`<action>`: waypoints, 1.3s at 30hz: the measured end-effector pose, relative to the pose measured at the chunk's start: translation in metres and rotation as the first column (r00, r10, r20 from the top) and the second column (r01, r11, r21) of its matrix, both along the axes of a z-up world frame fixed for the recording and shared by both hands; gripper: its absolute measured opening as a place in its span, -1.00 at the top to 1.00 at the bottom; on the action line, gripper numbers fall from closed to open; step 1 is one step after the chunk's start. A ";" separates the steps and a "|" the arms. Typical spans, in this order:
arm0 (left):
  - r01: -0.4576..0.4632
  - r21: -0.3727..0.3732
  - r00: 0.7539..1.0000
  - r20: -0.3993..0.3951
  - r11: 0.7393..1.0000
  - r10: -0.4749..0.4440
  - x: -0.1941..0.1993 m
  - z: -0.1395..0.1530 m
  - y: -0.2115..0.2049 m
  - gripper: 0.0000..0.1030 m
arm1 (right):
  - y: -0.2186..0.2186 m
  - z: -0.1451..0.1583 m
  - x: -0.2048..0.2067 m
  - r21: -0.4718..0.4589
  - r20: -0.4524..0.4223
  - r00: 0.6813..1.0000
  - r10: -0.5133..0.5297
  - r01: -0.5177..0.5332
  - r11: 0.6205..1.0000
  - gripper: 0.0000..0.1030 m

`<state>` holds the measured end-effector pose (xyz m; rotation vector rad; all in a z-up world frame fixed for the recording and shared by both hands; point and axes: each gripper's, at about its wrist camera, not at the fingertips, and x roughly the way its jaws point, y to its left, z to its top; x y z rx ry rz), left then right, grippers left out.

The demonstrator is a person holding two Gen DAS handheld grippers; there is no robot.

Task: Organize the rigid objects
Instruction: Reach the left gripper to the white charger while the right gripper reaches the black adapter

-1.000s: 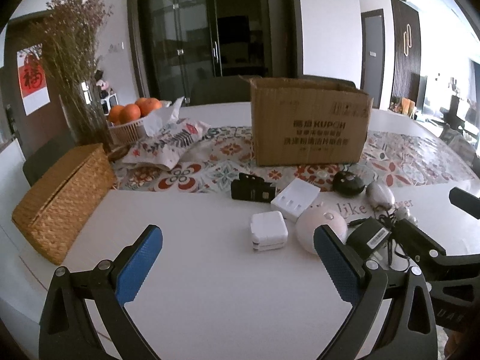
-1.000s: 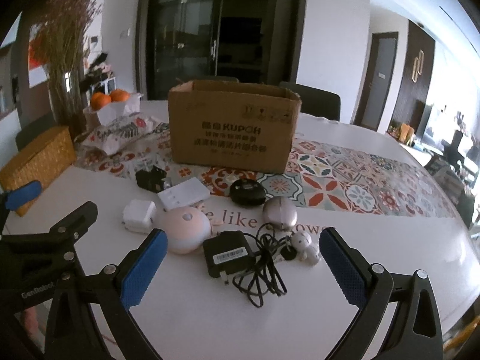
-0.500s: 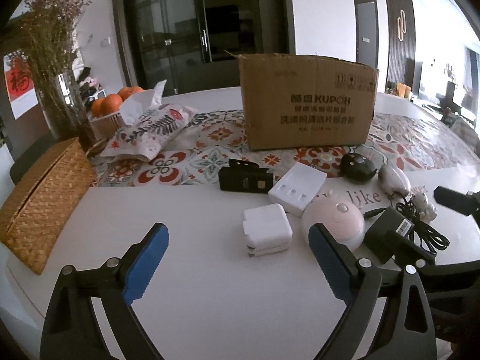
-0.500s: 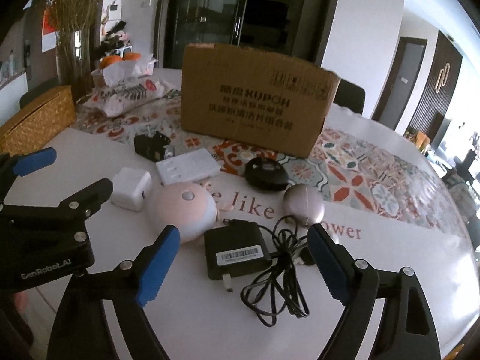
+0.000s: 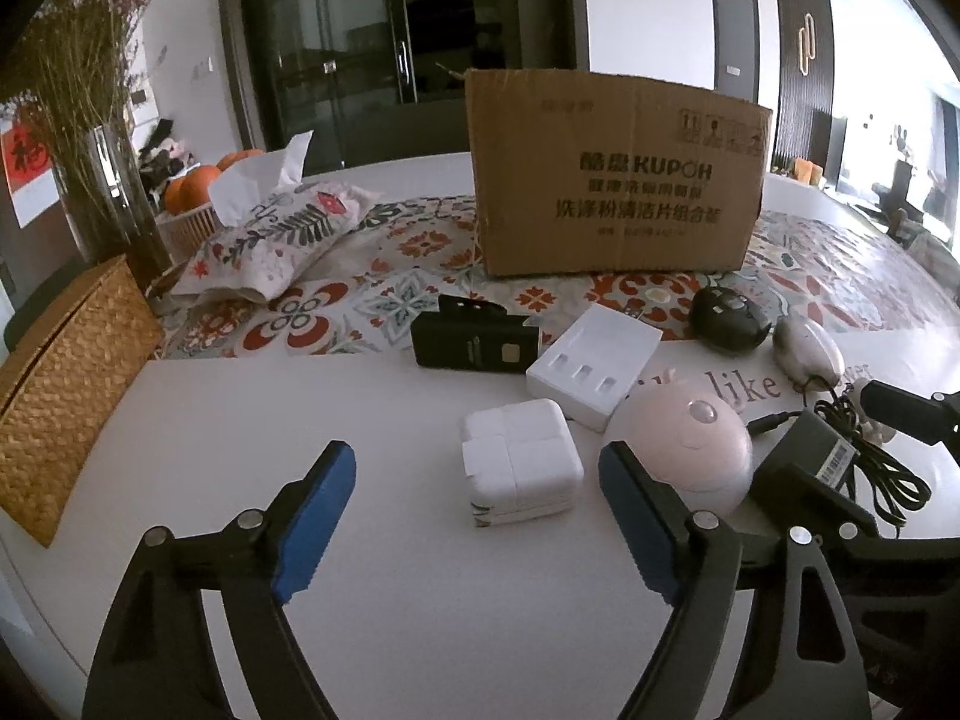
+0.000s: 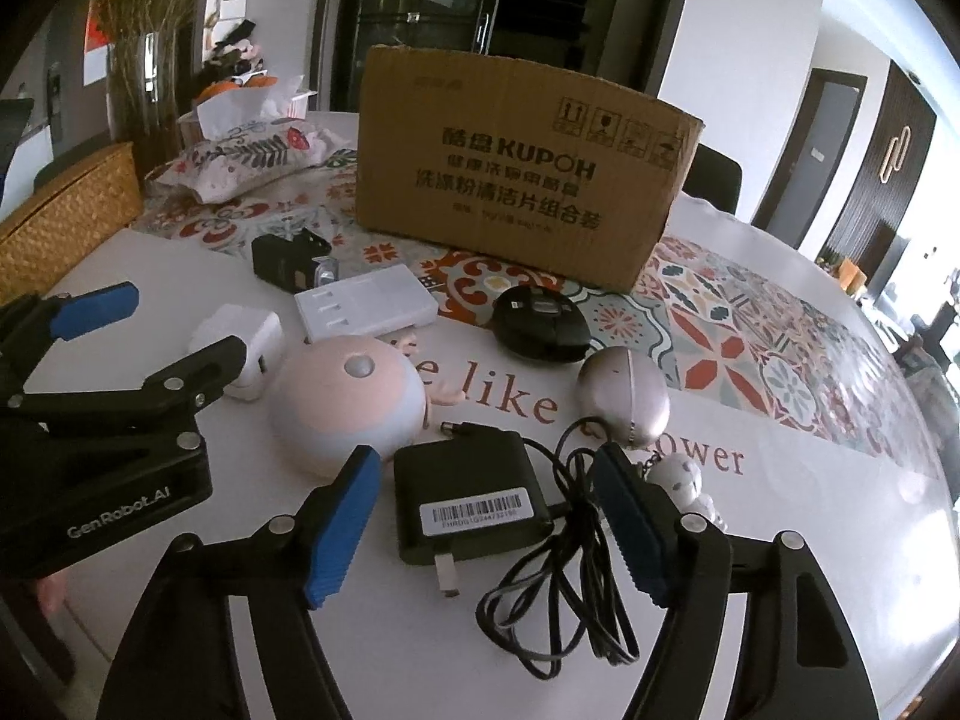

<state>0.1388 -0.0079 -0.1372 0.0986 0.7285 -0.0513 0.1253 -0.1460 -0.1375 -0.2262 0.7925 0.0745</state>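
Closing in unclenched, nothing between its pads yet, the left claw [image 5: 474, 516] lines up on the white charger [image 5: 519, 468], a stiff, smooth, light block in front of the cardboard box [image 5: 612, 180]; grip its flat sides. In the right view, the right claw [image 6: 486, 528] has been narrowing around the black adapter [image 6: 468, 498], also before the box, pads not yet pressing; take the hard, heavier body, not its floppy cord [image 6: 576, 600].

A: Brown corrugated cardboard box [image 6: 516, 180] matt, woven straw basket [image 5: 66, 402] rough. White square plastic charger [image 5: 519, 468]?
B: Smooth, slight sheen. Black plastic adapter brick [image 6: 474, 498] matt, paper barcode label. Pink plastic dome [image 6: 348, 405] satin; silver egg-shaped case [image 6: 624, 396] brushed metallic look.
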 end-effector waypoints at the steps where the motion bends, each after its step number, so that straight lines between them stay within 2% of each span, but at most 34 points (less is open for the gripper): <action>1: -0.002 0.002 1.000 -0.003 1.000 0.002 0.001 -0.001 0.000 -0.60 | 0.000 -0.001 0.001 0.000 -0.001 1.000 0.000 0.000 1.000 -0.37; 9: 0.011 -0.008 0.998 -0.062 1.000 -0.012 0.010 -0.009 -0.002 -0.44 | 0.001 -0.008 0.007 0.013 -0.026 1.000 0.009 -0.008 1.000 -0.20; 17: 0.024 -0.015 0.992 -0.126 1.000 -0.026 0.019 -0.016 -0.004 -0.35 | 0.000 -0.012 0.012 0.032 -0.054 0.999 0.009 -0.007 0.999 -0.15; 22: 0.039 -0.020 0.988 -0.146 0.999 -0.041 0.023 -0.019 -0.007 -0.17 | -0.002 -0.018 0.016 0.034 -0.080 0.997 0.007 -0.004 0.999 -0.14; 26: 0.058 -0.034 0.986 -0.157 0.998 -0.063 0.025 -0.020 -0.010 0.07 | -0.001 -0.018 0.016 0.035 -0.079 0.997 0.006 -0.003 0.999 -0.13; 32: 0.067 -0.039 0.985 -0.154 0.997 -0.072 0.024 -0.018 -0.010 0.07 | -0.003 -0.016 0.015 0.060 -0.078 0.997 -0.006 0.010 0.998 -0.12; 39: 0.093 -0.034 0.992 -0.086 0.995 -0.096 0.008 -0.004 -0.010 0.12 | -0.006 -0.012 0.006 0.090 -0.071 0.998 -0.001 0.008 0.996 -0.09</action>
